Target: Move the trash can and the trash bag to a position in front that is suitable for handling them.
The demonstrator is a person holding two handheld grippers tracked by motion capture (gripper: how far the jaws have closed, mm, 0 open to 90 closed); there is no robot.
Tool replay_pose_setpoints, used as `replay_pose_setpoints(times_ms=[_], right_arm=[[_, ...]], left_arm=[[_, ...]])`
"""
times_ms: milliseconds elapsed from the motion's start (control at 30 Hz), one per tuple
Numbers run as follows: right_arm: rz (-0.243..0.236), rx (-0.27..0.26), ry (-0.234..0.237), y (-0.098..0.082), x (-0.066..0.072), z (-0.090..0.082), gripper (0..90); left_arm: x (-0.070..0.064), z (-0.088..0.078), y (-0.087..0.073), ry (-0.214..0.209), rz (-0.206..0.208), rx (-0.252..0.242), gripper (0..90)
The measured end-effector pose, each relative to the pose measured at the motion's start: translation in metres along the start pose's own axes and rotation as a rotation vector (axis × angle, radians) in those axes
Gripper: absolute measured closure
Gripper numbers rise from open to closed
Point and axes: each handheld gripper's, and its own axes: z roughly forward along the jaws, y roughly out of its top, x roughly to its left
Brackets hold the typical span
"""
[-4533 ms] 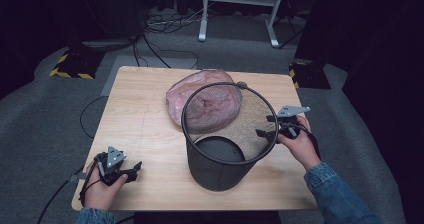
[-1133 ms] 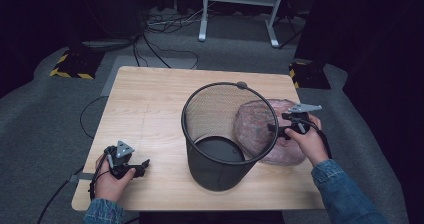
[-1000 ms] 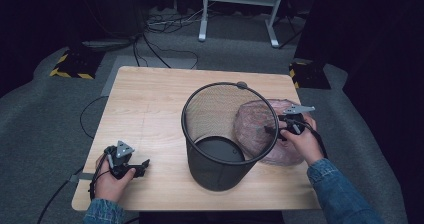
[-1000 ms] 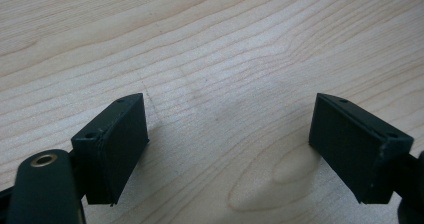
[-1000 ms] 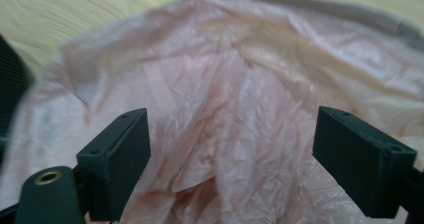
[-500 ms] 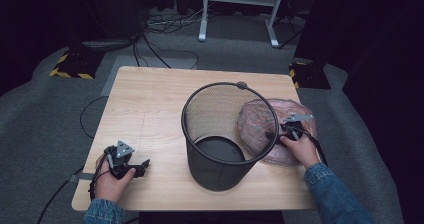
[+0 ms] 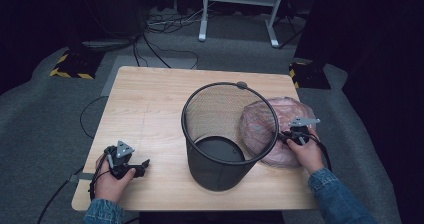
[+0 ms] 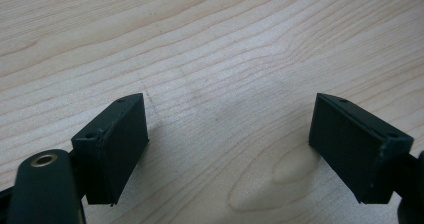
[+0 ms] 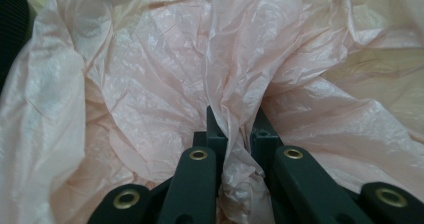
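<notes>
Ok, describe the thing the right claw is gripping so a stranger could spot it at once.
On the wooden table stands a black mesh bin. Right beside it, on its right, lies a crumpled pink plastic bag, with a fold pinched in the right claw. It is the one soft, pale, translucent thing there; the bin is dark and rigid.

Left tongs (image 8: 230, 149) gape wide; right tongs (image 9: 239, 129) have just closed.

We see a pale pink plastic bag (image 7: 287, 134), a black mesh wastebasket (image 7: 220, 154), a light wood-grain table (image 7: 150, 104) and black grippers with blue denim sleeves (image 7: 335, 194).
</notes>
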Motion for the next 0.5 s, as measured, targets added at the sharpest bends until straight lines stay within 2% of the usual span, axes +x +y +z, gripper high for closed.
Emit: replay_pose_setpoints(times_ms=[333,500], right_arm=[[-0.002,-0.126,-0.014,0.013,0.001,-0.036,85.0],[-0.013,-0.170,-0.021,0.019,0.000,-0.051,85.1]], left_arm=[[0.000,0.000,0.000,0.000,0.000,0.000,15.9],[0.000,0.000,0.000,0.000,0.001,-0.001,15.9]])
